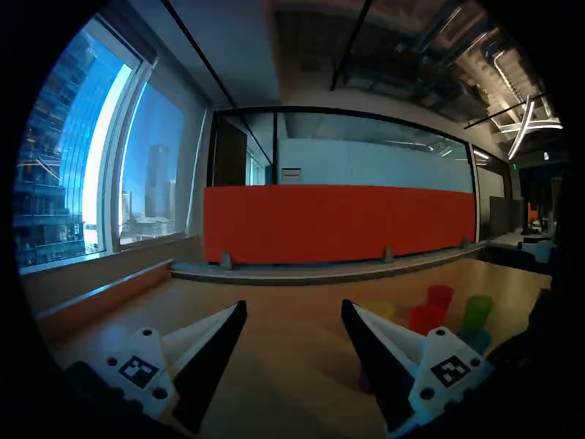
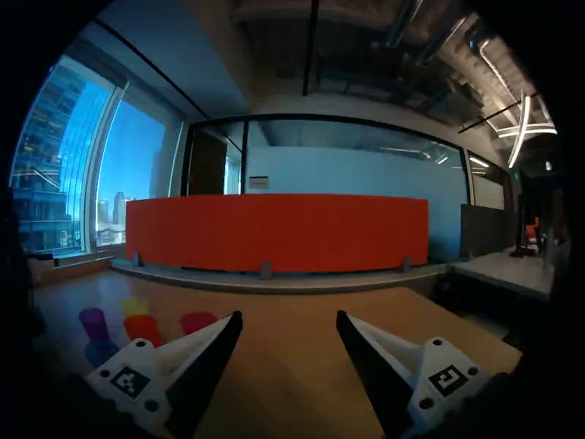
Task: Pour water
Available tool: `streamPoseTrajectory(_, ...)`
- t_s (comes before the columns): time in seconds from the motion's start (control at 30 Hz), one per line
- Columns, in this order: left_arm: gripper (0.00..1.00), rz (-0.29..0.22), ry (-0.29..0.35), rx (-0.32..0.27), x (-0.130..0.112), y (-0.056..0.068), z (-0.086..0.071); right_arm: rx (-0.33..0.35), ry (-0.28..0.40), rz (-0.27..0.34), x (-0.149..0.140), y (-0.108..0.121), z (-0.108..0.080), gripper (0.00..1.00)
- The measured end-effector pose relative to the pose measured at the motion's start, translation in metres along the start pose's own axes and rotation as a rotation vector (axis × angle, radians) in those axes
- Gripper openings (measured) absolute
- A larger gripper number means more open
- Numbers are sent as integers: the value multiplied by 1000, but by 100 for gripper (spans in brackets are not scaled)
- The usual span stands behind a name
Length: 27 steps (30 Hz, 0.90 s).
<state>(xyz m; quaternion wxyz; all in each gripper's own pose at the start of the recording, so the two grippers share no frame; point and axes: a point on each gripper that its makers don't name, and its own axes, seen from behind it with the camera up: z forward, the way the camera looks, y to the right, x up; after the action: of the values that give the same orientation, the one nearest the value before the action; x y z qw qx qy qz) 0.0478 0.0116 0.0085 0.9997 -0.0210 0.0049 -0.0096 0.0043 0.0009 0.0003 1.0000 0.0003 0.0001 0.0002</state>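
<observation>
while left tongs (image 1: 292, 303) and right tongs (image 2: 289, 314) gape over bare table (image 1: 292, 373), cups (image 1: 439, 295) stand aside.

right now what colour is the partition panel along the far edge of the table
Orange-red. The partition panel shows best in the right gripper view.

Tabletop (image 1: 292, 366) bare straight ahead, through to orange partition (image 1: 336, 223) at far edge. Cup cluster (image 1: 439, 295) stands right of left gripper (image 1: 292, 303), left of right gripper (image 2: 288, 314).
</observation>
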Motion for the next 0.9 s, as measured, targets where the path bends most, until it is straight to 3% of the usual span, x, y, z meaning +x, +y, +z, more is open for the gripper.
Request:
streamPoseTrajectory(0.27, 96, -22, -7, -47, 69, 7, 10, 9, 2, -5, 54, 11, 0, 99)
streamPoseTrajectory(0.57, 96, -5, -7, -97, 133, 13, 16, 35, 10, -5, 108, 13, 2, 99)
streamPoseTrajectory(0.9, 96, 7, -31, -188, 146, 28, 17, 94, 2, 2, 119, 3, 0, 99)
